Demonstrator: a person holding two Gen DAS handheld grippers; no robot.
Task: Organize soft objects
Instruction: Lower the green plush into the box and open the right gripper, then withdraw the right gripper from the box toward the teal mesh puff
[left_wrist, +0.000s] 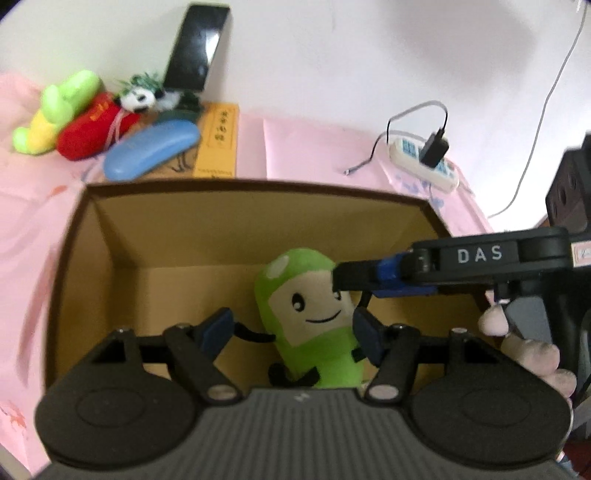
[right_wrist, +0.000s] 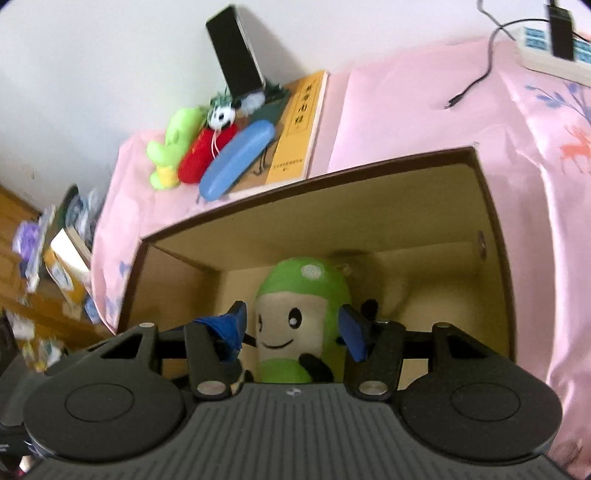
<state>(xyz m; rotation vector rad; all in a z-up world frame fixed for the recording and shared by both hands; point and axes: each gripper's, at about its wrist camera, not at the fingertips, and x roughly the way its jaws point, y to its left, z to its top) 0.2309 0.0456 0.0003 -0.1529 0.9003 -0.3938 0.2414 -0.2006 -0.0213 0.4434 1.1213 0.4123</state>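
While the green plush toy (left_wrist: 310, 317) already sits inside the cardboard box (left_wrist: 236, 206), with the left gripper (left_wrist: 291, 328) wide around it and the right gripper (right_wrist: 291, 330) open beside it, three small plush toys (left_wrist: 85, 110) wait outside on the pink surface (left_wrist: 314, 147).

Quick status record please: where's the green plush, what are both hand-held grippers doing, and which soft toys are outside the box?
green plush: inside the cardboard box, face showing
left hand-held gripper: open, pads flanking the plush's body
right hand-held gripper: open, pads flanking its head
outside box: green-yellow plush, red plush, panda plush, piled beyond the box near the wall
beside them: blue case, book
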